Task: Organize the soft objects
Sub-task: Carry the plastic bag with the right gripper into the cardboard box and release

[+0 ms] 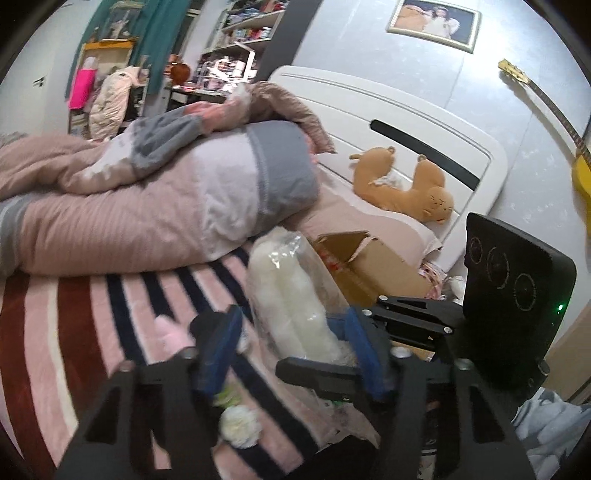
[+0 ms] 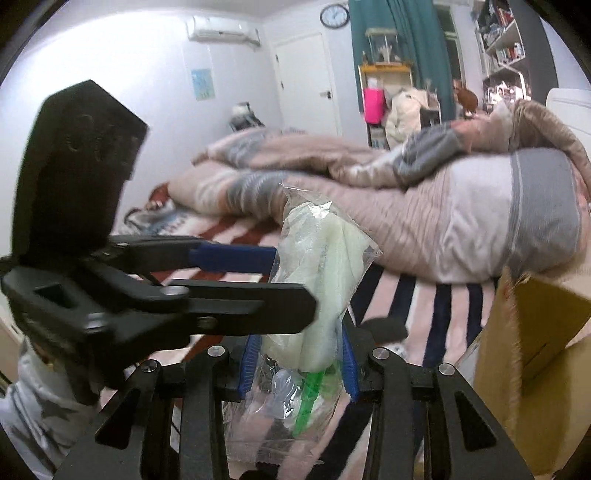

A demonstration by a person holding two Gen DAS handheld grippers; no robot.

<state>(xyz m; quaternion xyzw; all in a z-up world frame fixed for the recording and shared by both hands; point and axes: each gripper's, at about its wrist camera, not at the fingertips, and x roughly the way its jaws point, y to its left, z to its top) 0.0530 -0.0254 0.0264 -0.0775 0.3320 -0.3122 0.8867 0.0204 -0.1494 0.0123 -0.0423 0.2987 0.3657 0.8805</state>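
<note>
- Bag (image 2: 317, 258) of white fluffy stuffing: clear crinkly plastic, held above the striped blanket (image 1: 74, 314), with the cardboard box (image 1: 373, 266) at two o'clock in the left view.
- Right gripper (image 2: 297, 363): jaws nearly closed, pinching the bag's lower part.
- Left gripper (image 1: 291, 347): jaws partly closed; the bag lies against its right pad, grip uncertain.
- Handling: probably light, squashy, slippery film; best pinched on the fluffy bulk.

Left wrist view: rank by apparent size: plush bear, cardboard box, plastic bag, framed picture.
1. Plastic bag, though it is nearest the camera, which inflates it.
2-3. Cardboard box and plush bear look alike; not ranked.
4. Framed picture.
</note>
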